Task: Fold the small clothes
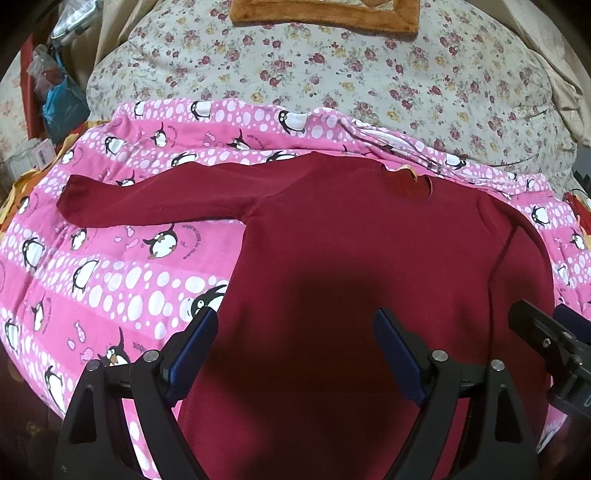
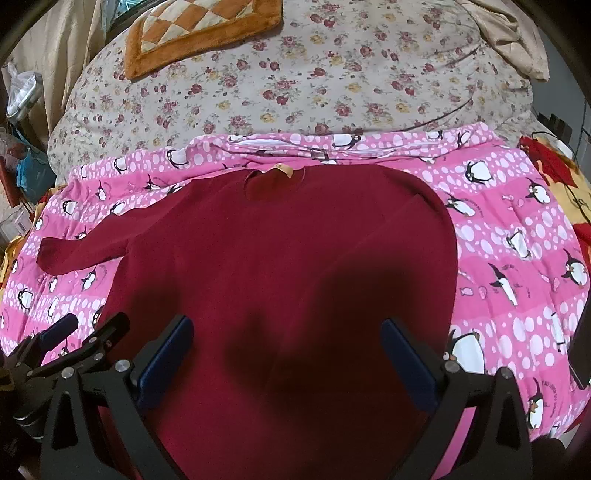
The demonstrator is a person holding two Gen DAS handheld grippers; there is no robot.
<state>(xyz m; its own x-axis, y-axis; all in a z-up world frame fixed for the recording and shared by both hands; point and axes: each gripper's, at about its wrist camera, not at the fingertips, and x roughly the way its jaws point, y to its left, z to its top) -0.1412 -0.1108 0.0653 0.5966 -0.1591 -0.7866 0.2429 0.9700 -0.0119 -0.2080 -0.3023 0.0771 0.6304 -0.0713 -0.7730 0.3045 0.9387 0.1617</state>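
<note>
Centre of both frames: dark red top point(image 1: 351, 236) flat on pink penguin blanket point(image 1: 110, 280). Soft, light, limp. Take sleeve cuff point(image 1: 74, 199), left of frame. Left gripper point(image 1: 295, 354) and right gripper point(image 2: 288, 354) both spread wide, holding nothing.

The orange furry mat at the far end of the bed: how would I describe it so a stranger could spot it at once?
Start from the bed's floral quilt, cream with small red and yellow flowers, which lies beyond the pink penguin blanket and the dark red top. At its far edge lies the mat. It alone is plush orange, with a tan and cream checkered centre.
</note>
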